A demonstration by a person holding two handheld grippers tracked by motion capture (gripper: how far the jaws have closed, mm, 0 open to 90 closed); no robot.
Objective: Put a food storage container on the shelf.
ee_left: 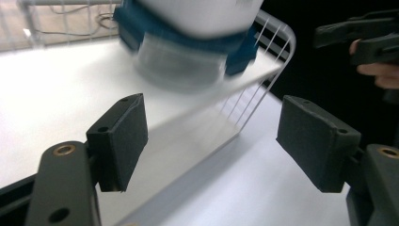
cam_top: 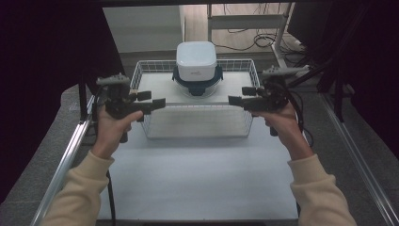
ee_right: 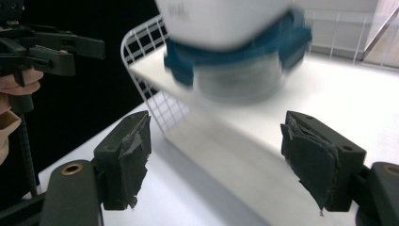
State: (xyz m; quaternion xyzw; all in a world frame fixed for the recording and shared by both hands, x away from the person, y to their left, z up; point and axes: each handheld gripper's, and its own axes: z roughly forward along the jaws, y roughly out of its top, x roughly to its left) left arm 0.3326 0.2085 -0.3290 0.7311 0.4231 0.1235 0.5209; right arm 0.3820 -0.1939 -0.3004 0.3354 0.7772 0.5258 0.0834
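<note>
A white wire basket (cam_top: 146,75) of square grid mesh holds a white board (cam_top: 155,87). On the board, a clear container (cam_top: 196,87) has a dark blue clip-lock lid (cam_top: 178,76), and a white box (cam_top: 196,59) sits at its 12 o'clock. Both the left claw (cam_top: 158,100) and the right claw (cam_top: 237,96) are black with dark grey pads (ee_left: 131,136). The sleeves (cam_top: 82,188) are cream. The table (cam_top: 197,179) is white.

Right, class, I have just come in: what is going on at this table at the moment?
A person holds a gripper in each hand, the left gripper and right gripper facing each other over the front of a white wire basket. Both stand open and hold nothing. In the basket, on a white board, sits a white-lidded container with blue clips, untouched.
</note>
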